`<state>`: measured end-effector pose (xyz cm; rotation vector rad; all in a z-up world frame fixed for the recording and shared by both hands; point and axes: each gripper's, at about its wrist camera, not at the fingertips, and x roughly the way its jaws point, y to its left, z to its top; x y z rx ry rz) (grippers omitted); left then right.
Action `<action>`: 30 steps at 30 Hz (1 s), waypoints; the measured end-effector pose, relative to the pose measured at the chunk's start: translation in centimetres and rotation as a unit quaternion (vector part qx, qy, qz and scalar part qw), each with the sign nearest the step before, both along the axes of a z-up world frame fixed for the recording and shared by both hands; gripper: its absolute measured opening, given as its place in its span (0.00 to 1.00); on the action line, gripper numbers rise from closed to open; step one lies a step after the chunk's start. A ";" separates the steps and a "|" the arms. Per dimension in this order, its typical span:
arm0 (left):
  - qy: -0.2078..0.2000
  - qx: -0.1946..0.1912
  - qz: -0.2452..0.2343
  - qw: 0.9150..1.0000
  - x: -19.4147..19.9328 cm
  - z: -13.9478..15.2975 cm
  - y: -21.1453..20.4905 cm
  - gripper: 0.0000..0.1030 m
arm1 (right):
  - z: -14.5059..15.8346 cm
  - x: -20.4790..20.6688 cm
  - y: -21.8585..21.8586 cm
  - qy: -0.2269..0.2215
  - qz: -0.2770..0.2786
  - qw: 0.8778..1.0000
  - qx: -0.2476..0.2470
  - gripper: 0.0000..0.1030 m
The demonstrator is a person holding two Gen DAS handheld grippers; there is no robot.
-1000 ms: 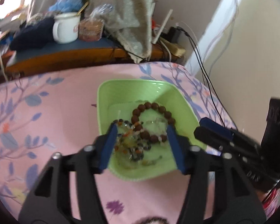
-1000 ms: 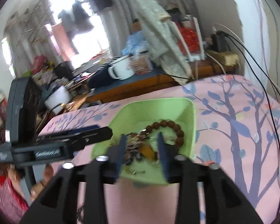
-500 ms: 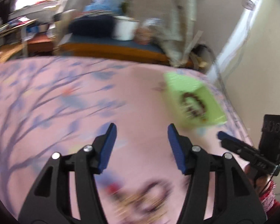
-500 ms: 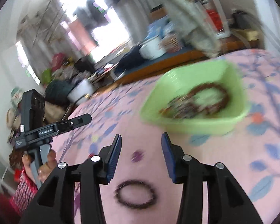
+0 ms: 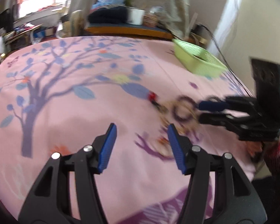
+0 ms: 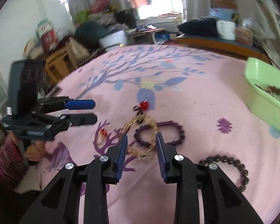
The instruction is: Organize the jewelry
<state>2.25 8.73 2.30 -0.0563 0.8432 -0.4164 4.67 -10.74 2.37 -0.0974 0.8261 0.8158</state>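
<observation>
Both grippers have moved away from the green bowl (image 6: 267, 93). The right gripper (image 6: 141, 141) is now over the purple bracelet (image 6: 159, 135) and gold chain (image 6: 138, 123), with the left gripper (image 5: 141, 145) close by.

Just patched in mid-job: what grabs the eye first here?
A tangle of jewelry lies on the pink tree-print bedspread: a purple bead bracelet, a gold chain and a dark bead bracelet, just ahead of the open right gripper. The green tray sits far right, beads inside.
</observation>
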 end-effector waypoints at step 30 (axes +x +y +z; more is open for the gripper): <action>0.010 0.009 -0.012 1.000 5.5 1.5 -5.3 0.02 | 2.9 5.6 -7.6 -0.031 -0.122 0.991 0.041 0.00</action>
